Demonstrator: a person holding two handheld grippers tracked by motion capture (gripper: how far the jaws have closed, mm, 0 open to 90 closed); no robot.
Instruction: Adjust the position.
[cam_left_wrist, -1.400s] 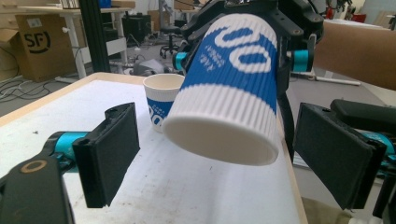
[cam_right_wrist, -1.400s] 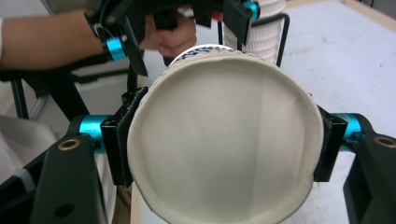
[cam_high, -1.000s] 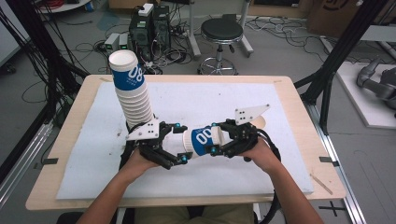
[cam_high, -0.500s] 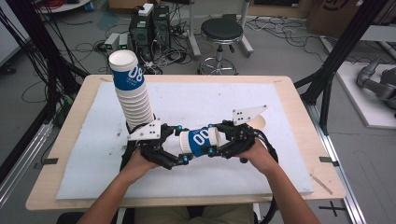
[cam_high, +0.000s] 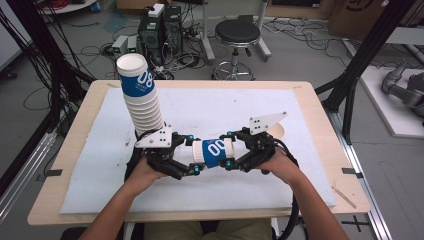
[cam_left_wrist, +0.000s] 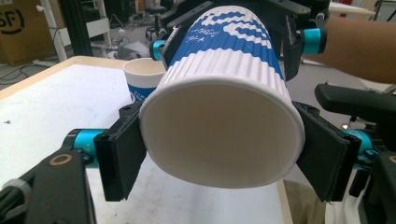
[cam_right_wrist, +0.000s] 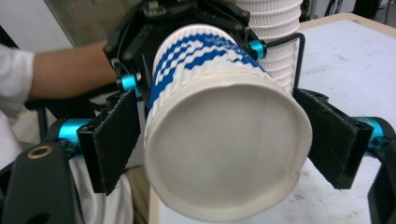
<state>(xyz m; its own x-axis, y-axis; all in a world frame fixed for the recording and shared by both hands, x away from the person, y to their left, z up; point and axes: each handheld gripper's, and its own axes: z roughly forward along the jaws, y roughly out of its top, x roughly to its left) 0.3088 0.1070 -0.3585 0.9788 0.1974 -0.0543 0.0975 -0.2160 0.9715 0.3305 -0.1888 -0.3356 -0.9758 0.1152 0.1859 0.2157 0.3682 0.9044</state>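
Near the front edge of the tabletop (cam_high: 310, 100), a little left of its middle, a blue-and-white paper cup (cam_high: 214, 152) lies on its side in the air between the two grippers, its axis running across the table.

Left gripper (cam_high: 192, 155) has just been closing its jaws, and in the left gripper view they press on both flanks of the cup's (cam_left_wrist: 219, 123) end, one pad on each side (the cup's closed base faces that camera). It grasps the cup.

Right gripper (cam_high: 229, 149) has just been opening its jaws with the cup between them. In the right gripper view the cup's (cam_right_wrist: 224, 130) end sits between the black pads (cam_right_wrist: 111, 140): the left pad appears close against the ribbed wall, while a narrow gap shows at the right pad, so the hold is released.

Behind the left gripper, toward the left edge of the tabletop, a tall stack (cam_high: 142, 100) of the same cups leans slightly.
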